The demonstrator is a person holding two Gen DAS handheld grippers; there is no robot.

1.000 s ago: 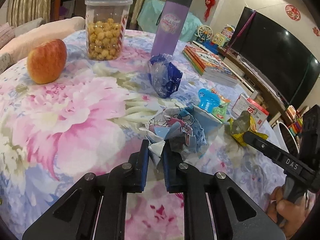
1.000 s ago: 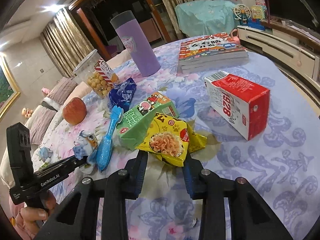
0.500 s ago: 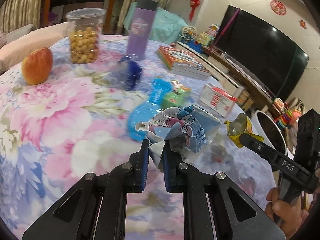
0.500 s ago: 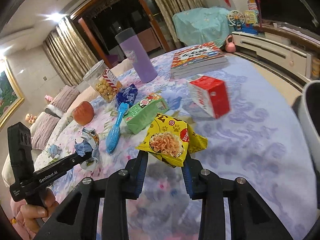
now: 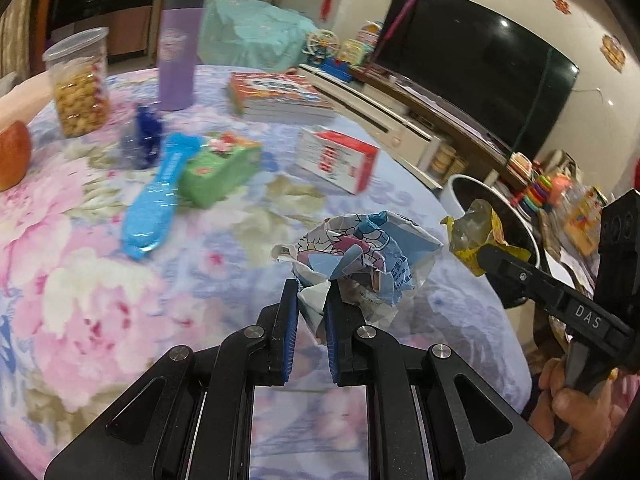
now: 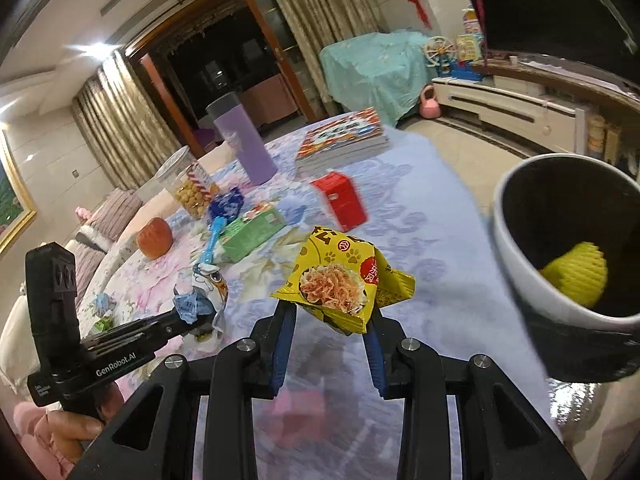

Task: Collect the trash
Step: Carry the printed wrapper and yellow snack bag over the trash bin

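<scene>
Right gripper (image 6: 330, 320) clamps yellow snack bag (image 6: 342, 284); left gripper (image 5: 311, 312) pinches crumpled wrapper (image 5: 356, 256). Bin (image 6: 516, 264) at 3 o'clock: centre over mouth before you release.

Yellow snack bag (image 6: 340, 288); blue-white crumpled wrapper (image 5: 360, 256); floral, seemingly pink tablecloth (image 5: 80, 272).

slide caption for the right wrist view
Right gripper carries a yellow snack wrapper toward the trash bin.

Each camera sits just behind its own gripper, close above the floral table (image 5: 100, 280), looking along the fingers. The left view faces far-right toward the television (image 5: 472, 64); the right faces far-left. Both share the table's clutter and bin (image 6: 520, 280).
</scene>
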